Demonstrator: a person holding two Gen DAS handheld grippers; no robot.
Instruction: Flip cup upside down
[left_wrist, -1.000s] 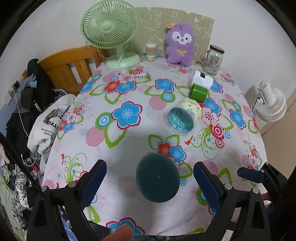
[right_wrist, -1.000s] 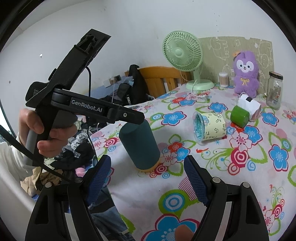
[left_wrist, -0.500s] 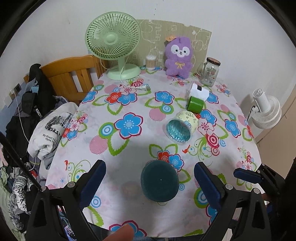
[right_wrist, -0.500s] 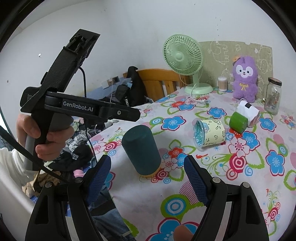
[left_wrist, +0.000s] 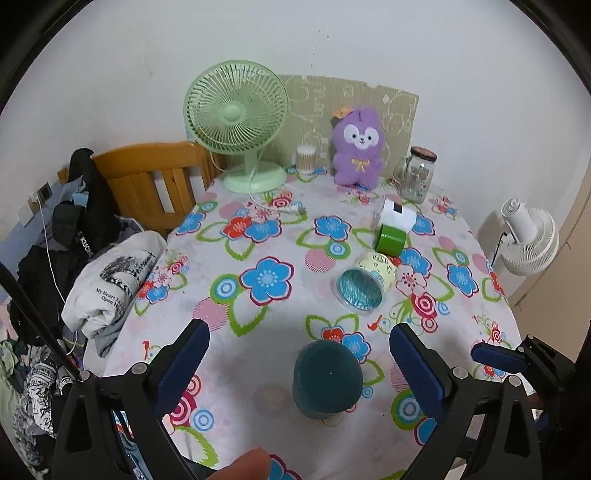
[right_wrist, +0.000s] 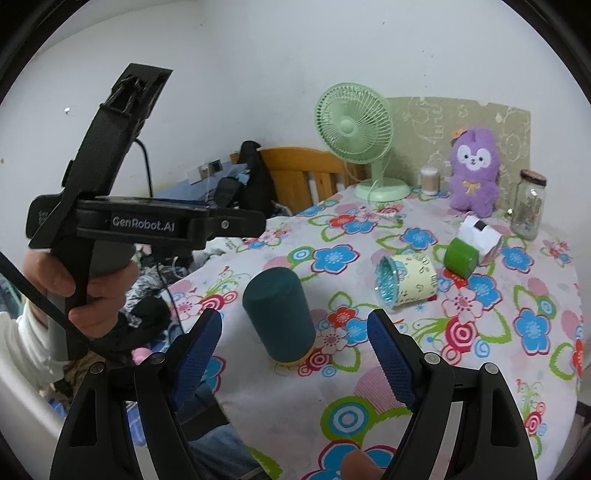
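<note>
Floral tablecloth (left_wrist: 258, 325), fan (left_wrist: 236, 122) and plush (left_wrist: 356, 147) at the back. Teal cup (right_wrist: 279, 314) standing mouth-down near the front edge, flip apparently done. Left gripper (left_wrist: 299, 362) and right gripper (right_wrist: 293, 347) both spread wide, holding nothing. Best backed away straight, without clipping the cup.

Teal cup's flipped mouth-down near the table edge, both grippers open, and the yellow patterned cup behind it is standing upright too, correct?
Not quite. The yellow patterned cup lies on its side, mouth toward the teal cup, as the right wrist view shows. The rest holds: the teal cup stands mouth-down, left gripper and right gripper open.
</note>
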